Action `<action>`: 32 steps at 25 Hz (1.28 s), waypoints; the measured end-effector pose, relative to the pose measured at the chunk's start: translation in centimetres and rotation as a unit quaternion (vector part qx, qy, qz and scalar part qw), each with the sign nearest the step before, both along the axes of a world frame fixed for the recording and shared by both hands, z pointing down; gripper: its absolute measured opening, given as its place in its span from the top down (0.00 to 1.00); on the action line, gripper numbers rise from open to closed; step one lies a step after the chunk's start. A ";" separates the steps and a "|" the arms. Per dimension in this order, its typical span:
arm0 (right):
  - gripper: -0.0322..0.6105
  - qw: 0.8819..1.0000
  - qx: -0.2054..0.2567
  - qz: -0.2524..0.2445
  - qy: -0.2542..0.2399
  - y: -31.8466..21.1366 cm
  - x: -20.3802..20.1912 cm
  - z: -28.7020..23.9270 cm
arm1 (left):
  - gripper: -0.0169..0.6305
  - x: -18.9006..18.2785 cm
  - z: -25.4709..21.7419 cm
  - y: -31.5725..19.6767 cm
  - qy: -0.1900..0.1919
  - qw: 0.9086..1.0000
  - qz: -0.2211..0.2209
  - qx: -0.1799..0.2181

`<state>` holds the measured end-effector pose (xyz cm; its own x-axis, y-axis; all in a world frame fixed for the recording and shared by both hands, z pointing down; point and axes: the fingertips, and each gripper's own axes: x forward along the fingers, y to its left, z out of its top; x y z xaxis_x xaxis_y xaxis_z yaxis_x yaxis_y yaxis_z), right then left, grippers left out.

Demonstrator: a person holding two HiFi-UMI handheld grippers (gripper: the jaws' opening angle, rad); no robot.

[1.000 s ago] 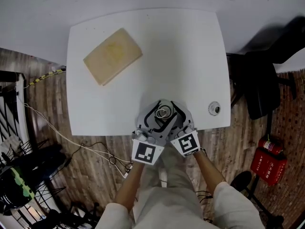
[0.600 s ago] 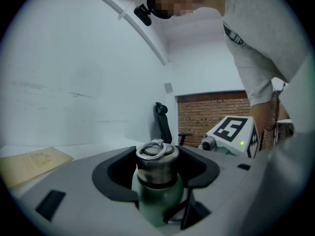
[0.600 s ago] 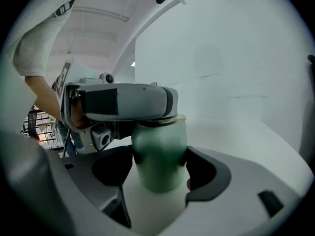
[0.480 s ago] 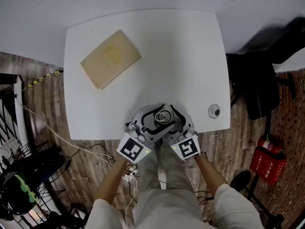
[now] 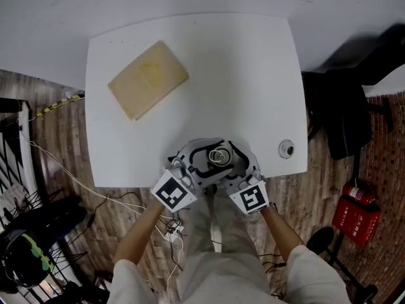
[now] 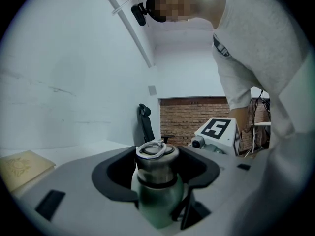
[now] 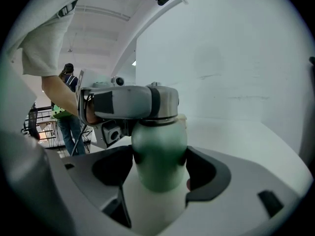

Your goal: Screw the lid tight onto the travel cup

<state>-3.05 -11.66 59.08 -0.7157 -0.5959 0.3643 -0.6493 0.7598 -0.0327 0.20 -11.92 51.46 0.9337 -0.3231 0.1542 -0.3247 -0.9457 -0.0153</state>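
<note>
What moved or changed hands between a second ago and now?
The left gripper, clamped on the lid, swung its rear out to the person's left, clockwise seen from above, apparently turning the lid. The right gripper kept its grip on the travel cup. The tan block and small round object stayed put.

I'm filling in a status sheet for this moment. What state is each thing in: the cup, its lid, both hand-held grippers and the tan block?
Travel cup: upright, at the table's near edge.
Lid: sitting on the travel cup; tightness cannot be told.
Left hand-held gripper: closed on the lid.
Right hand-held gripper: closed on the travel cup's green body.
Tan block: lying flat at the table's far left, untouched.
</note>
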 end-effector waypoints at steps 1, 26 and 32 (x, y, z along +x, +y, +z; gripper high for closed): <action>0.43 1.000 0.000 0.001 0.000 0.0 0.0 0.0 | 0.57 -0.1 0.0 -0.1 0.001 1.000 -0.010 0.001; 0.44 1.000 0.002 0.013 0.015 0.1 0.1 0.1 | 0.53 -1.2 -0.2 -0.8 0.056 0.946 -0.316 -0.052; 0.44 1.000 0.004 0.015 0.015 0.3 0.3 -0.1 | 0.57 -0.9 -0.3 -0.8 0.057 0.946 -0.316 -0.048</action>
